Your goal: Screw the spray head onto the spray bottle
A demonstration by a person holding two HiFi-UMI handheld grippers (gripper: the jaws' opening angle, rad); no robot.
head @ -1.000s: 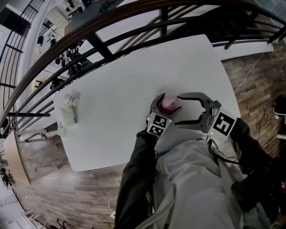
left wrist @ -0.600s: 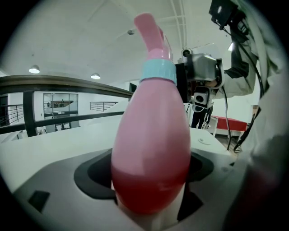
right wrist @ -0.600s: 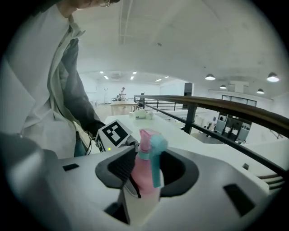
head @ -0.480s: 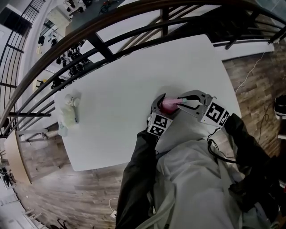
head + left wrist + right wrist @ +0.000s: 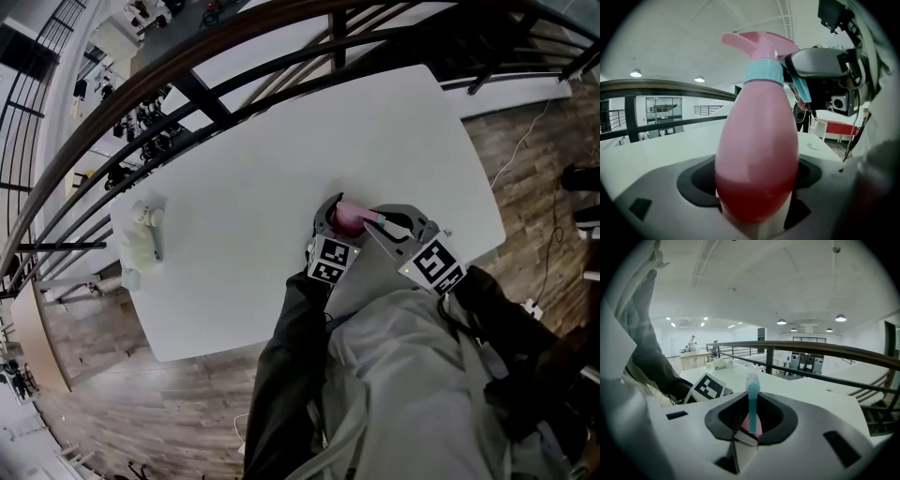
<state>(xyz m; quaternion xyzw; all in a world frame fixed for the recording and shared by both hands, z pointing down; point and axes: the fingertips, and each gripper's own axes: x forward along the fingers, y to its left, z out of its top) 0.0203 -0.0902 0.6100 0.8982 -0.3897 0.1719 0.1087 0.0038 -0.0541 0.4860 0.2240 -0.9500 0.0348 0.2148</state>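
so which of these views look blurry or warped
Left gripper view: the spray bottle sits so close it looks soft and swollen, with black corners. Right gripper view: trigger crisp, railing bowed. Head view: even light, table edges curved.

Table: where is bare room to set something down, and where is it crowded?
Bare: the table's middle, between the white items at its left edge and the spray bottle; its far right corner. Crowded: around the bottle.

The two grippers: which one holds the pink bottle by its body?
The left gripper clamps the pink bottle. The right gripper has jaws closing on the blue trigger instead.
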